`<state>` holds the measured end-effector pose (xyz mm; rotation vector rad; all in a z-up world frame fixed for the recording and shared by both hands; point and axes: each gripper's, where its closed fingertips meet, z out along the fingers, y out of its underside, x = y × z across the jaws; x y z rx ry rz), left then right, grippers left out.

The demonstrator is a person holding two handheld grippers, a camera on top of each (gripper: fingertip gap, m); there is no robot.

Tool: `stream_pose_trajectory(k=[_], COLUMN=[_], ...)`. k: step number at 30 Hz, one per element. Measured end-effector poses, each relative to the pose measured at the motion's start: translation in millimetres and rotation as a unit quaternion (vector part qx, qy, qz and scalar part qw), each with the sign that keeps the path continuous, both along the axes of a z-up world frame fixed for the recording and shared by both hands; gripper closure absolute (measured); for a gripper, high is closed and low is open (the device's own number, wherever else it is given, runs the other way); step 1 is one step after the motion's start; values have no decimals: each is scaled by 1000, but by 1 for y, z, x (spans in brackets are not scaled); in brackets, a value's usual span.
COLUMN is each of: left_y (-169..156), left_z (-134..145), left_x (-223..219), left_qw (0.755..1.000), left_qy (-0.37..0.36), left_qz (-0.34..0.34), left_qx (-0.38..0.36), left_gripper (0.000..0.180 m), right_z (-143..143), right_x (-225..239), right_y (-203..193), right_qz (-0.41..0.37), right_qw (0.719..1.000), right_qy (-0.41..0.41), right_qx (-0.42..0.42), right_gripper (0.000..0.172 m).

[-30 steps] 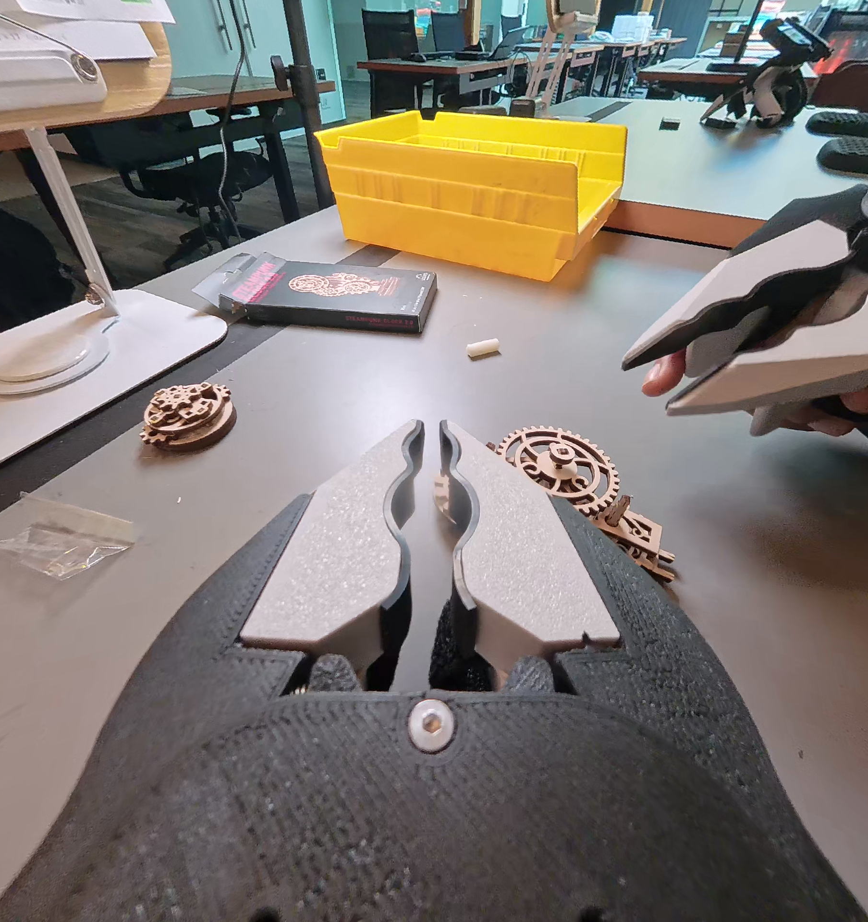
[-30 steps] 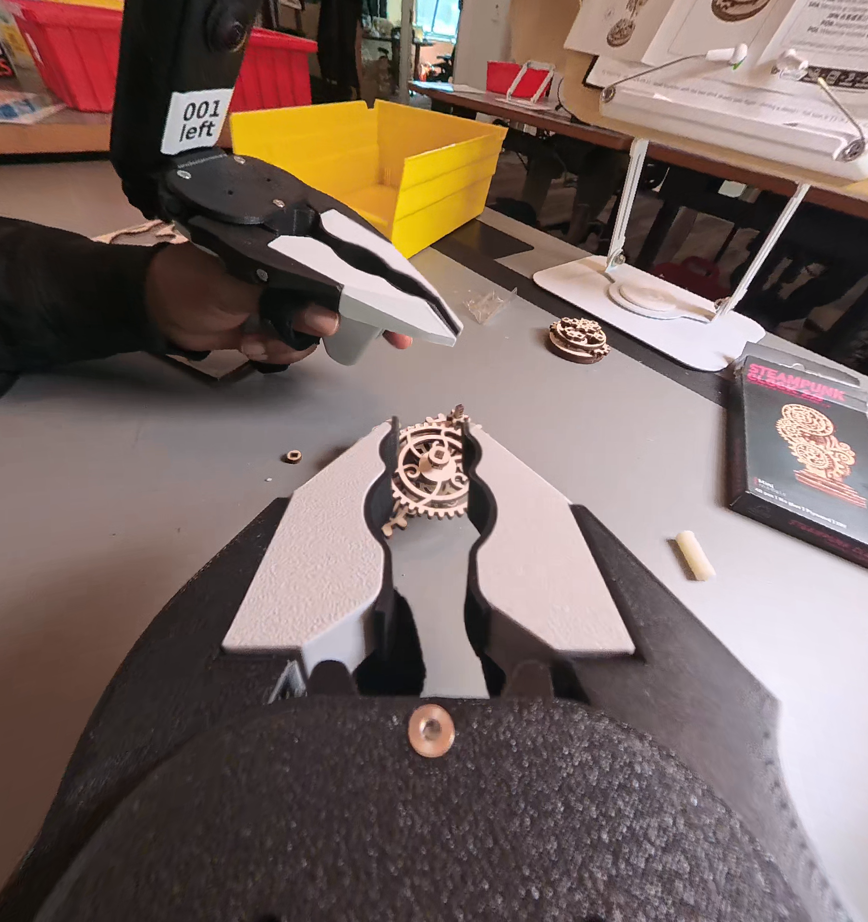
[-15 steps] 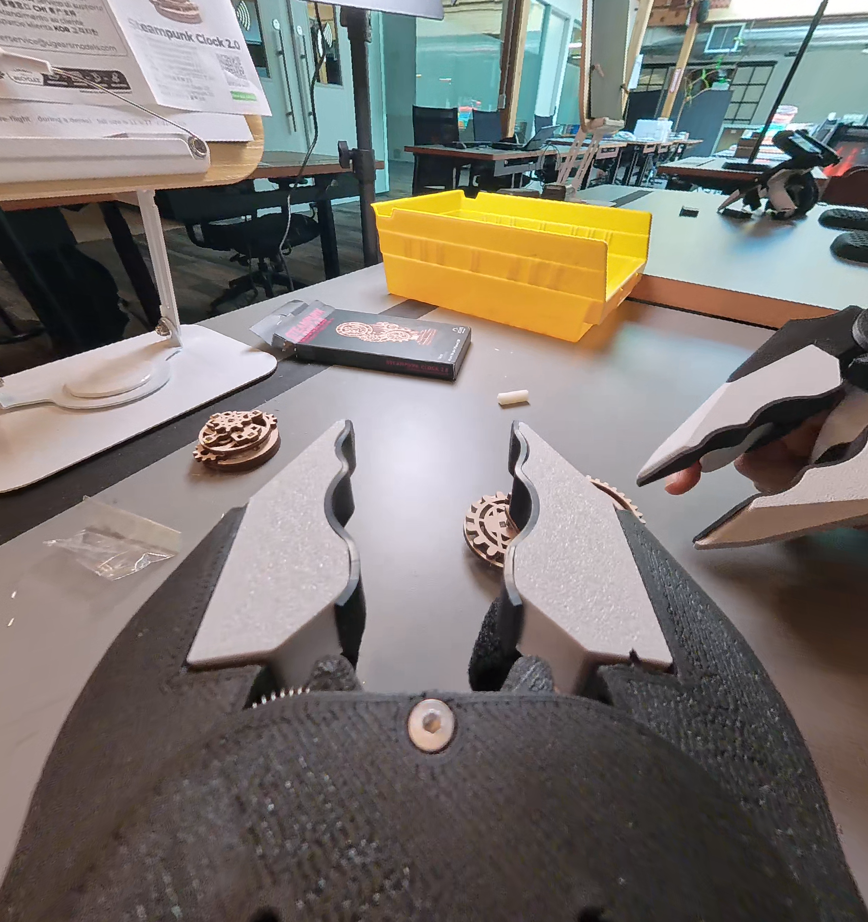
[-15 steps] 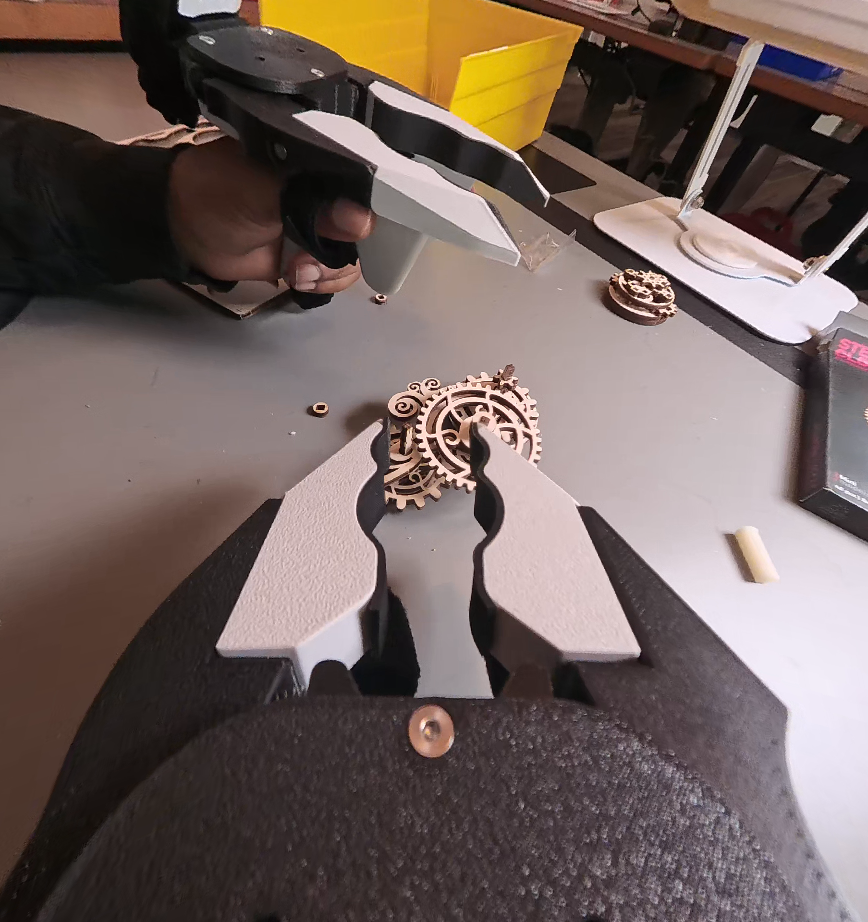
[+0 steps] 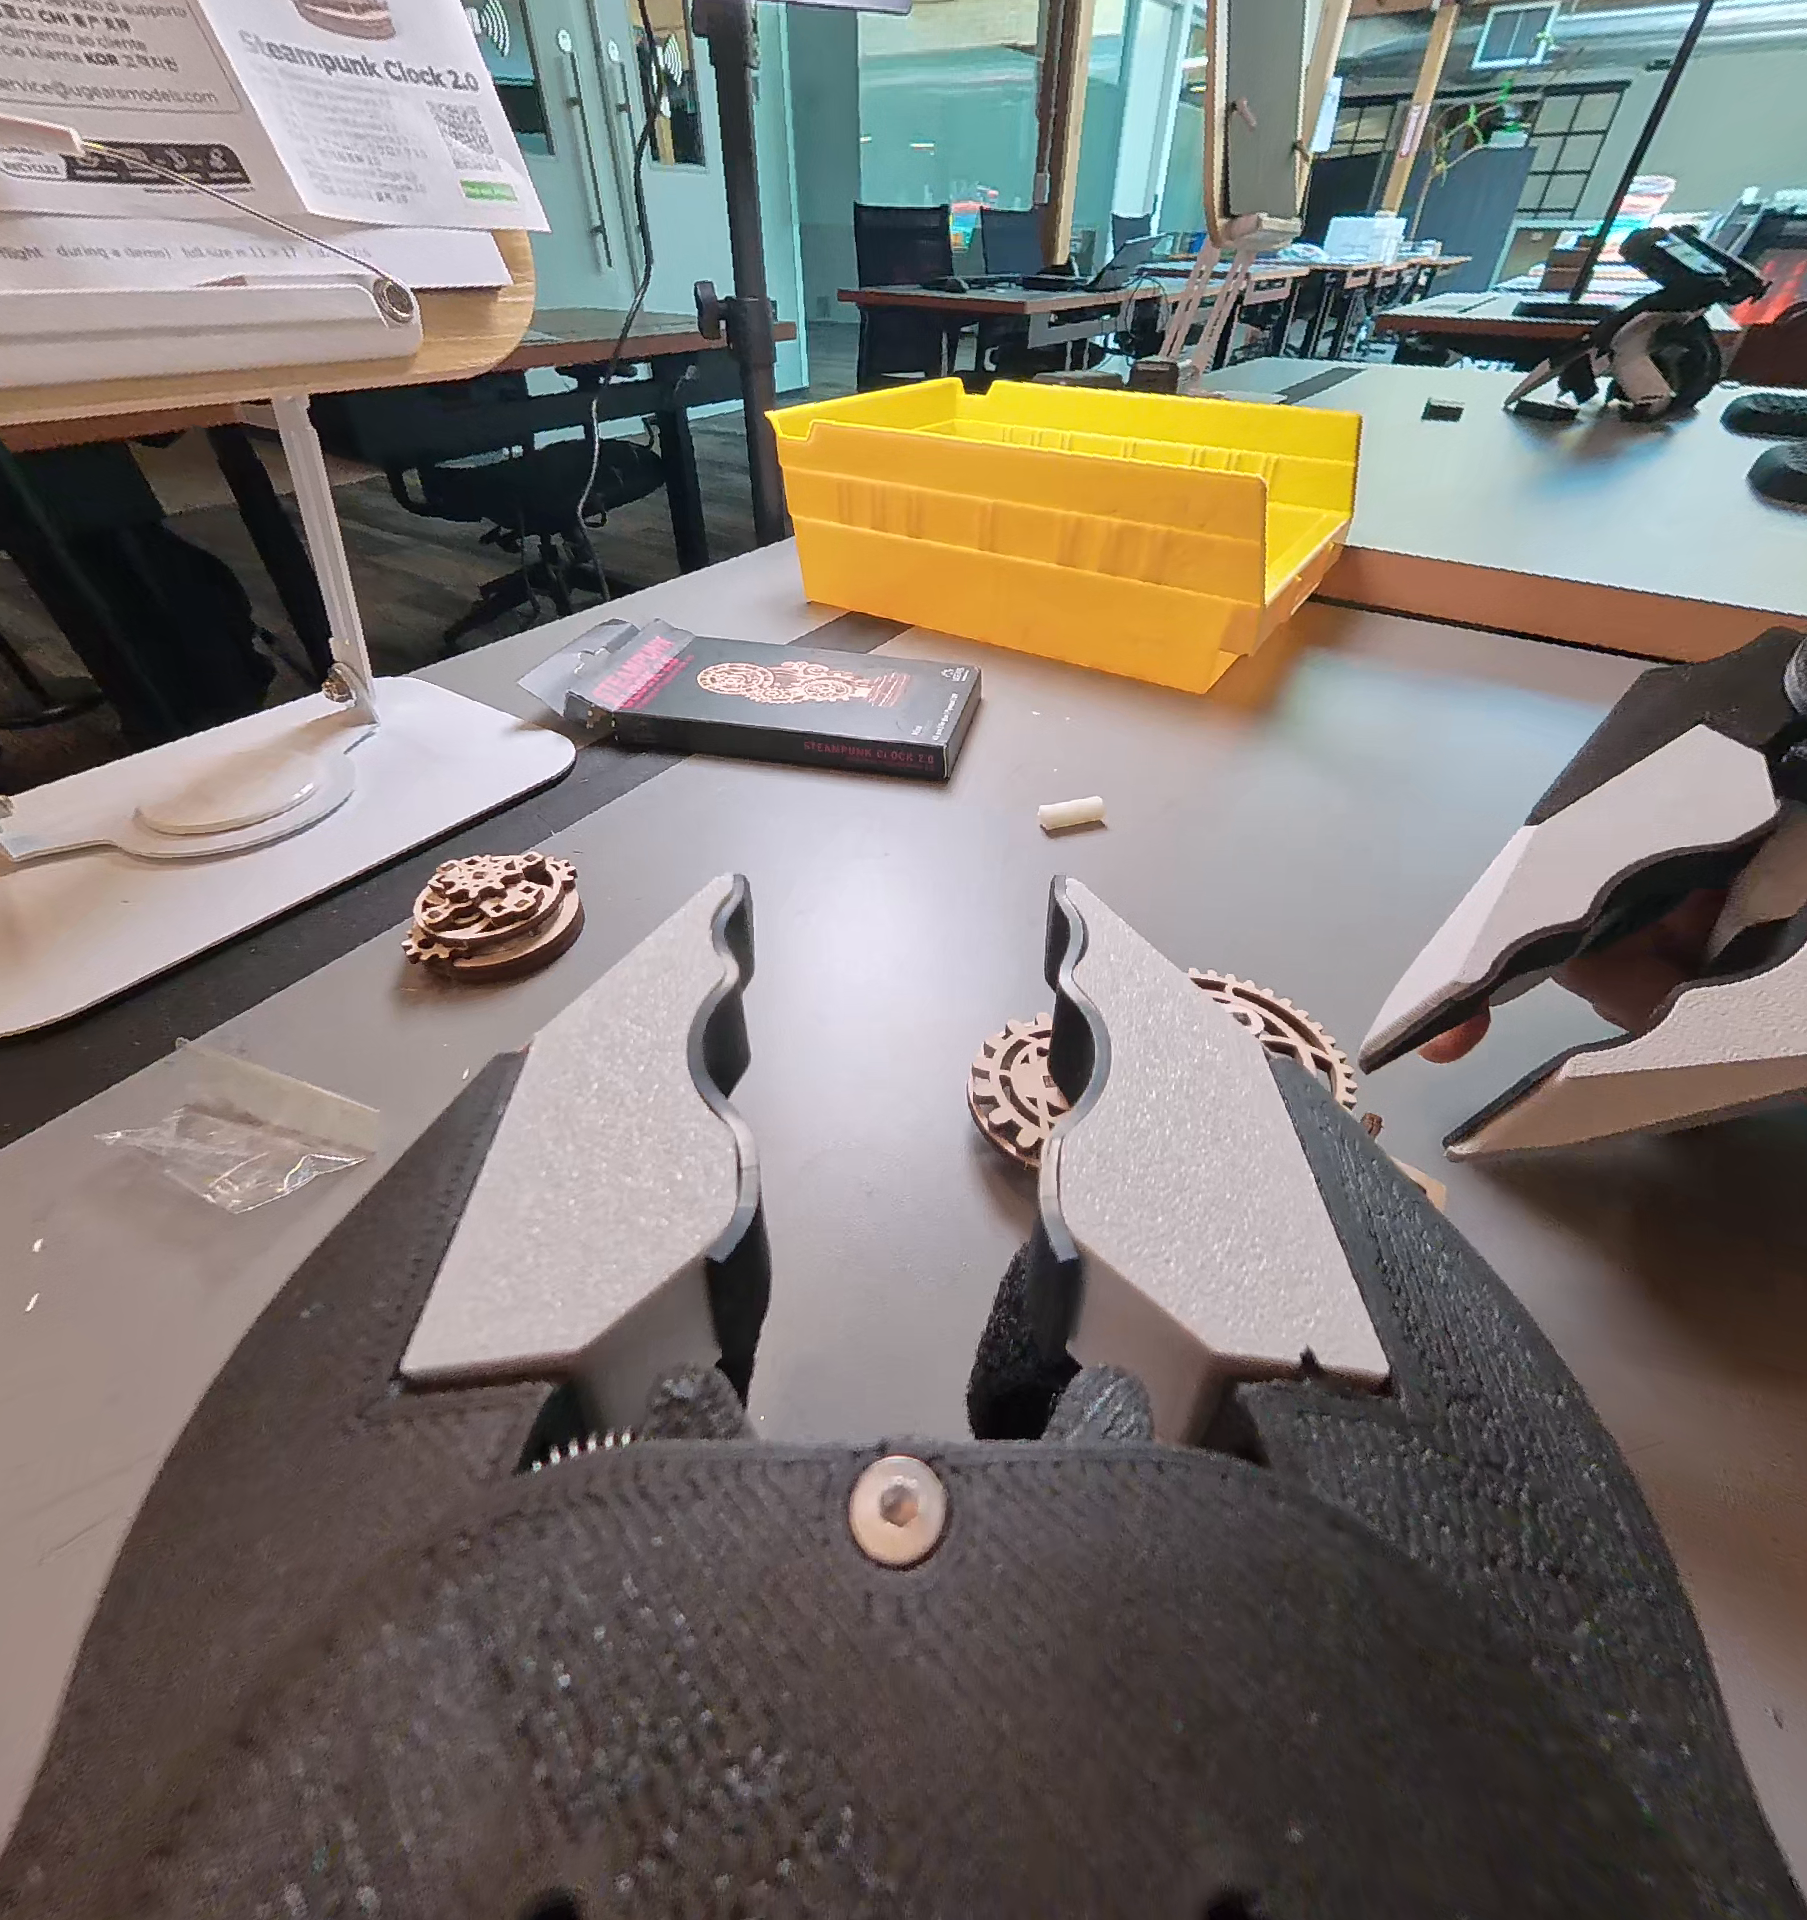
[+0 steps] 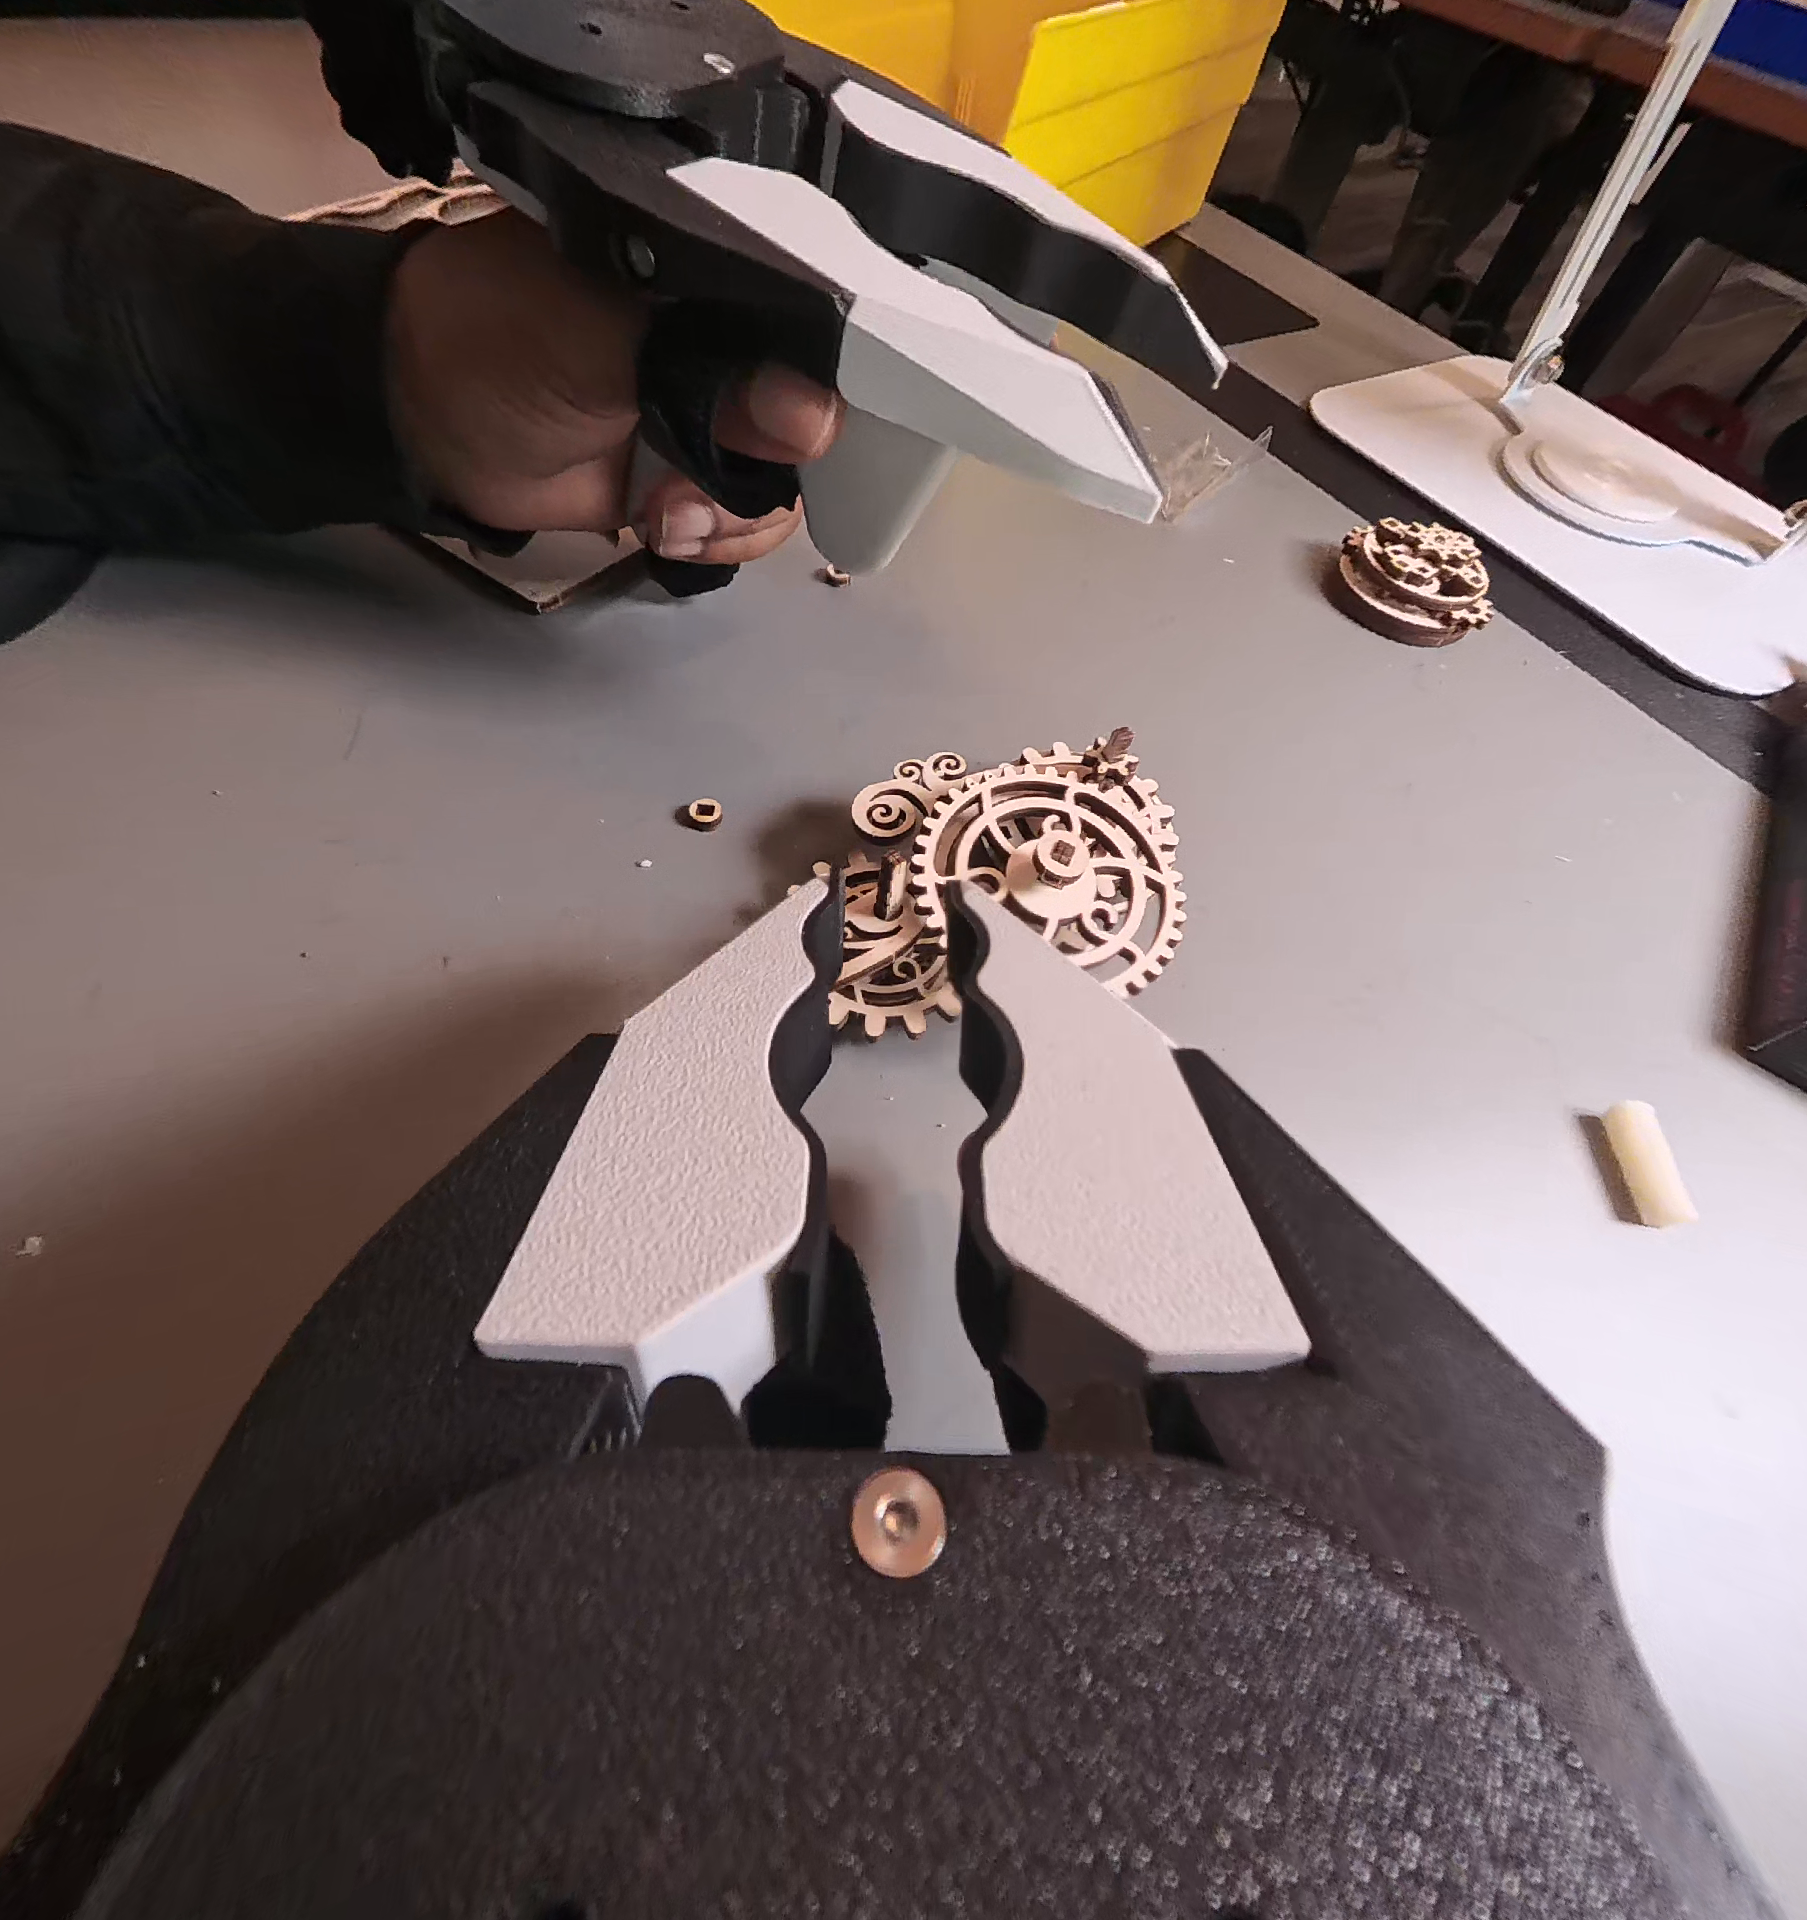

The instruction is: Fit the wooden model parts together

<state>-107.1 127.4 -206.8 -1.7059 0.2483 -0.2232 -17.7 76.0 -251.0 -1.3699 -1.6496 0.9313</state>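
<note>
Wooden gear assembly (image 6: 1024, 894) lies between the right tongs' (image 6: 894, 909) tips.

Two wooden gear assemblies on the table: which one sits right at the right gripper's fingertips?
The pale gear assembly with the large openwork wheel, mid-table at the right gripper. The darker round gear stack lies farther off beside the white stand base.

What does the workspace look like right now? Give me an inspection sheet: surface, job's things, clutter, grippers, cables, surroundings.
Surface: grey table, a few crumbs.
Job's things: pale wooden gear assembly lying mid-table; darker round gear stack beside the white stand base; small wooden washer loose.
Clutter: black box, cream peg, clear plastic bag, yellow bin.
Grippers: left gripper open wide, nothing between its fingers; right gripper narrowed around the assembly's smaller gear, contact unclear.
Cables: nothing seen on the table.
Surroundings: office desks, chairs.
</note>
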Motion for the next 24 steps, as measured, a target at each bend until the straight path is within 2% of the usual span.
stream_pose_trajectory(k=[6, 9, 16, 19, 22, 24], left_y=[0, 0, 0, 0, 1, 1], left_z=[-1, -2, -3, -3, -4, -6], left_x=[1, 1, 1, 1, 1, 1], left_qw=[1000, 1000, 1000, 1000, 1000, 1000], left_qy=[5, 6, 8, 7, 9, 10], left_qz=[-1, -2, -1, -1, -1, -2], left_qx=[-1, -3, -4, -4, -5, -8], left_gripper=[126, 128, 129, 130, 130, 131], right_z=[-7, -11, -2, 9, 9, 5], right_x=[-1, 1, 8, 5, -2, -7], right_y=[1, 10, 28, 18, 3, -2], right_qz=[-5, -21, -54, -36, -21, -24], right_qw=[1000, 999, 998, 999, 999, 1000], right_qy=[-23, -33, -18, 10, 8, 2], right_qx=[10, 30, 21, -8, -22, -17], right_gripper=[161, 171, 172, 164, 138, 135])
